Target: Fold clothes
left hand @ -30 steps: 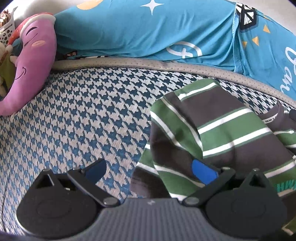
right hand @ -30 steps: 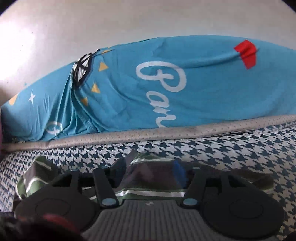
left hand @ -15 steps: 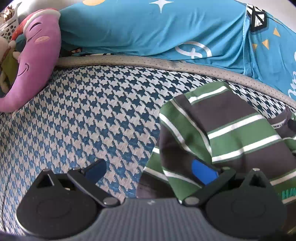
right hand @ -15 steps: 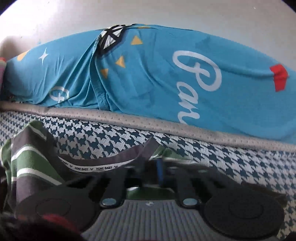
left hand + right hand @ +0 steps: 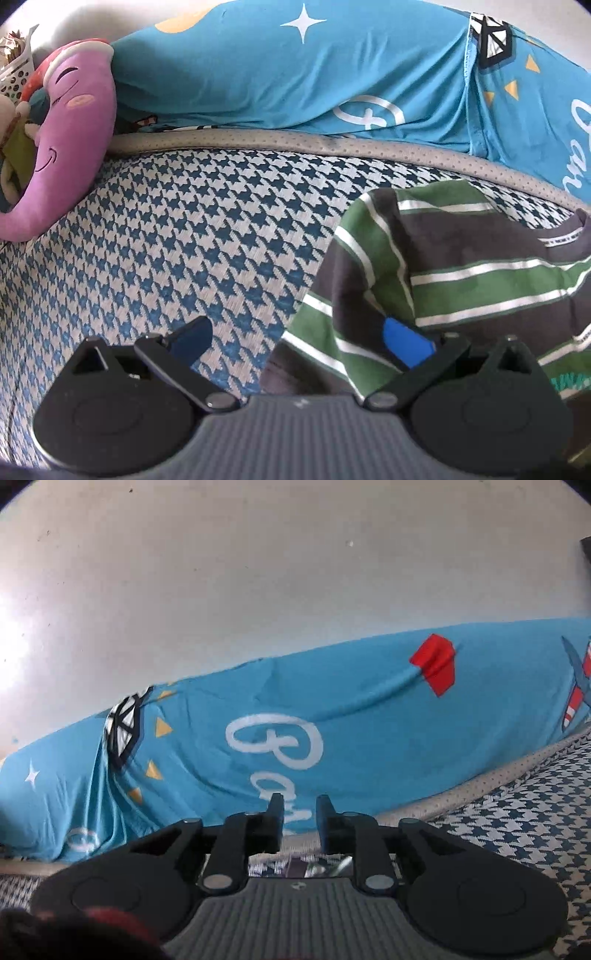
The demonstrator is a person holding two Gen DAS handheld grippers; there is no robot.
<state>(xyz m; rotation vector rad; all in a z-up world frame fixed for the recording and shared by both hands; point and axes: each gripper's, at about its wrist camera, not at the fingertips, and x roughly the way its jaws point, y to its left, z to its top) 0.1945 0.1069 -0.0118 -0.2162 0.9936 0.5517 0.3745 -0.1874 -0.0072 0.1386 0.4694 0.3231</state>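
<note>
Shirt (image 5: pixel 461 266) lies on mat (image 5: pixel 184 240), right of plush (image 5: pixel 66 147).

Left gripper (image 5: pixel 297 338): jaws spread wide, blue pads angled outward, held low and tilted downward
Left gripper's right pad (image 5: pixel 405 342): bright blue, lying over cloth
Right gripper (image 5: pixel 299 814): fingers nearly together with a narrow gap, nothing between them, raised and pointing level
</note>
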